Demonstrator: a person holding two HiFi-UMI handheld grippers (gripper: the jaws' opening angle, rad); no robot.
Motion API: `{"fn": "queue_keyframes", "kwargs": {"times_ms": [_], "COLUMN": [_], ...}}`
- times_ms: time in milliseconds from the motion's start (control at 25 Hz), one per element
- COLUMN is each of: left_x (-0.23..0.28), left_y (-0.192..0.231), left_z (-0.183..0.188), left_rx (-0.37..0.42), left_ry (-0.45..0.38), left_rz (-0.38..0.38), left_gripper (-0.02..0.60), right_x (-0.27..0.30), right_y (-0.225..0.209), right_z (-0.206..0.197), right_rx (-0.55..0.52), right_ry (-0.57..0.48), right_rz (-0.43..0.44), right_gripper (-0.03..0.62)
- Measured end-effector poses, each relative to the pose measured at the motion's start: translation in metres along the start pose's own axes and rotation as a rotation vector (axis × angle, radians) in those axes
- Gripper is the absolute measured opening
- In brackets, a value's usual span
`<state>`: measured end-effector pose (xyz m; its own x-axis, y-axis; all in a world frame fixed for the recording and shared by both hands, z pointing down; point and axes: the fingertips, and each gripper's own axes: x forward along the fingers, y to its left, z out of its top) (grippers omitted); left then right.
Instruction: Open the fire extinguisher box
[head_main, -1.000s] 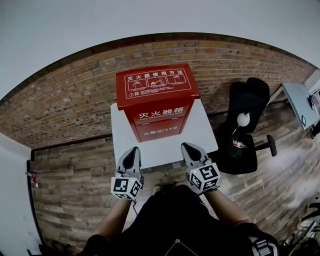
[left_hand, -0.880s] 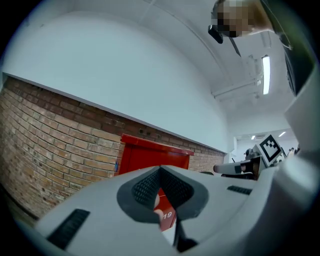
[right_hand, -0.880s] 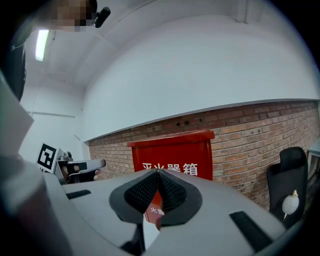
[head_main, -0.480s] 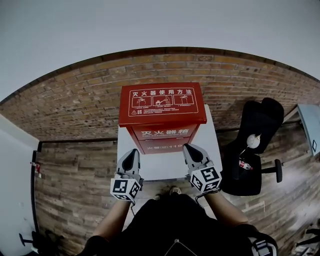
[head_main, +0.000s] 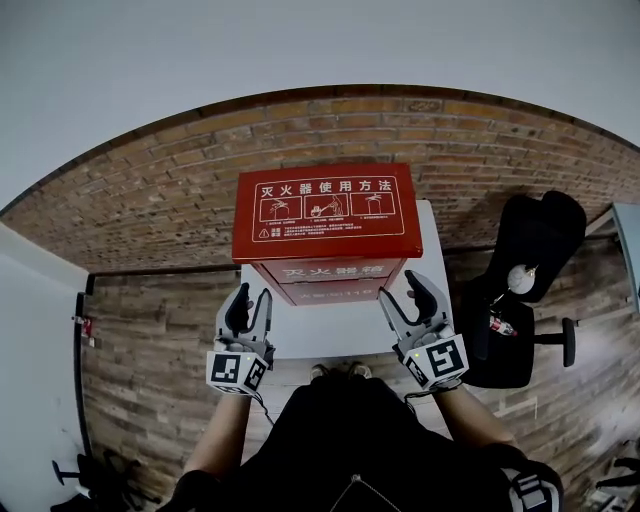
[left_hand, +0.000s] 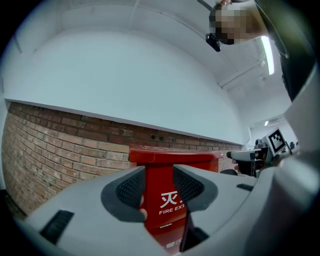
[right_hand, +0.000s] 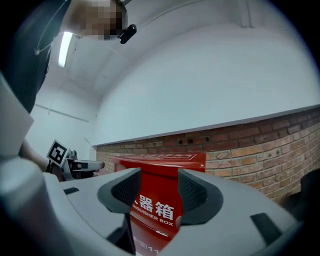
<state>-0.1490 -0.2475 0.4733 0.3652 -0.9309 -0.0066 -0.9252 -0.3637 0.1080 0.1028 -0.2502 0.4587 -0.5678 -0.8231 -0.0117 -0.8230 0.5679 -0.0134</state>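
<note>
On the white bench (head_main: 322, 338) by the brick wall (head_main: 150, 210) stands the red fire extinguisher box (head_main: 330, 275), its lid (head_main: 325, 205) down. Just near of its front hover the left tongs (head_main: 250, 302) and right tongs (head_main: 403, 290), both spreading open, with nothing between them. This looks like the approach. Next, the tongs probably need to reach the lid's front edge and lift it.

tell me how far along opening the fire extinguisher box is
Done: nothing on the box itself; the fire extinguisher box sits closed on the white stand. In hand: left gripper and right gripper hover before its front, jaws opening, touching nothing. Left: gripping and opening the box.
</note>
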Motion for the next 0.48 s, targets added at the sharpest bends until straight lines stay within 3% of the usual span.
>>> {"fn": "queue_keyframes", "kwargs": {"times_ms": [240,480], "left_x": [0.010,0.032], "left_y": [0.044,0.047], "left_z": [0.005,0.021], "left_rx": [-0.020,-0.020], "left_ry": [0.038,0.039], "left_rz": [-0.087,-0.211], "left_gripper": [0.309,0.367], "right_x": [-0.003,0.014], "right_y": [-0.048,-0.061], "right_z": [0.001,0.000], "right_rx": [0.039,0.032], "right_ry": [0.025,0.060], "right_rz": [-0.073,-0.013], "right_gripper": [0.254,0.276]}}
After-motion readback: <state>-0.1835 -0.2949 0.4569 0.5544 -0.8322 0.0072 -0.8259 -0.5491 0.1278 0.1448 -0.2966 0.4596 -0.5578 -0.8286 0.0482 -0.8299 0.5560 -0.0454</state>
